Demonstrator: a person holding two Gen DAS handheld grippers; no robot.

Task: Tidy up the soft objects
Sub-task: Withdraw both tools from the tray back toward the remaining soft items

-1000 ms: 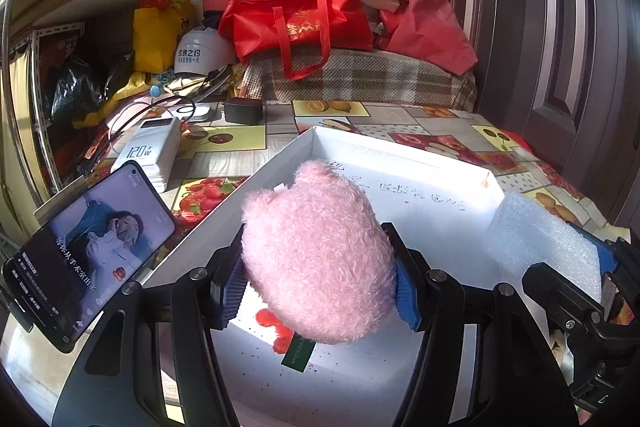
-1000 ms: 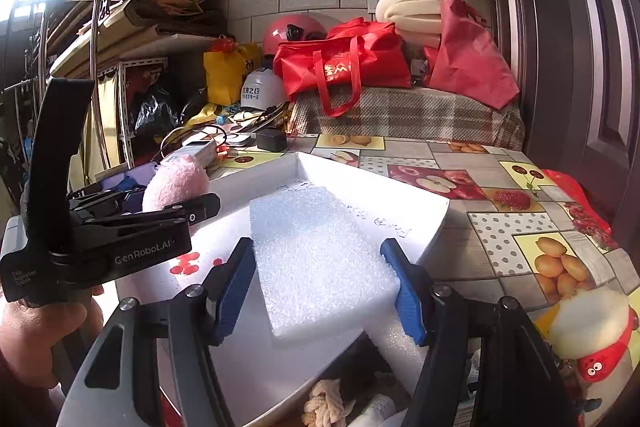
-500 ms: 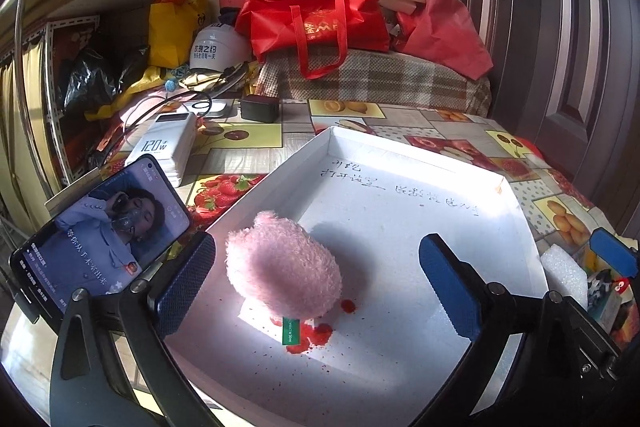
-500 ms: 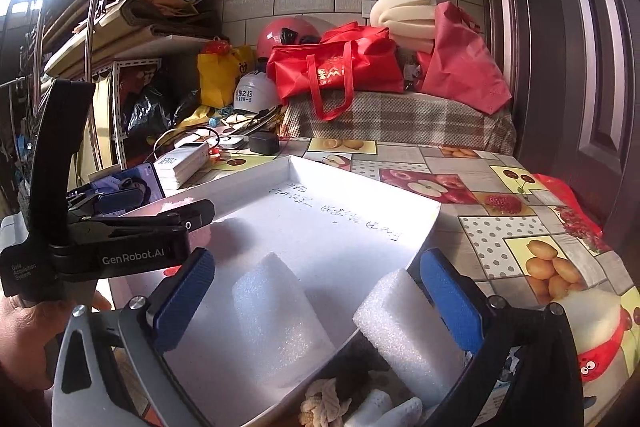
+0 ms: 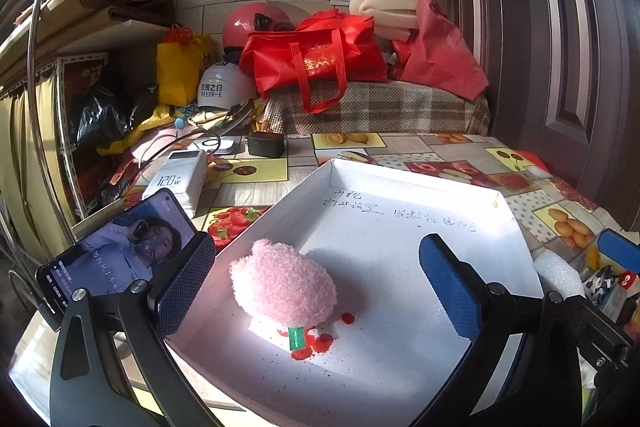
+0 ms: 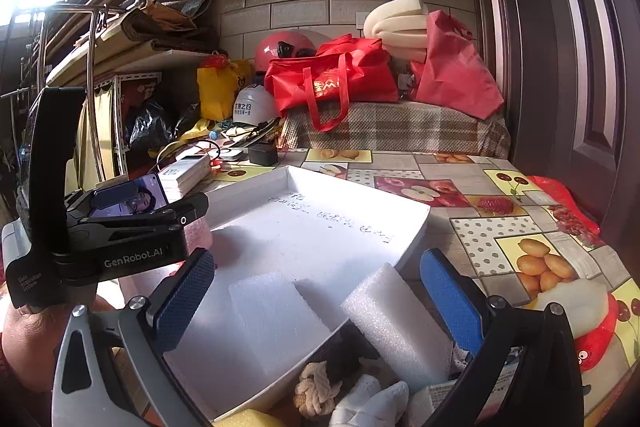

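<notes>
Both claws have just been opening and gape empty: left claw (image 5: 316, 291) around the pink plush (image 5: 282, 285), right claw (image 6: 316, 301) over the foam block (image 6: 276, 315), both released into the white tray (image 5: 420, 183) for sorting.

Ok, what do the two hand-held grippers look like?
Both alike: black angular frames with silver pivot bolts and blue textured pads. The left hand-held gripper carries white "GenRobot.AI" lettering on its black body, seen from the right hand-held gripper.
</notes>
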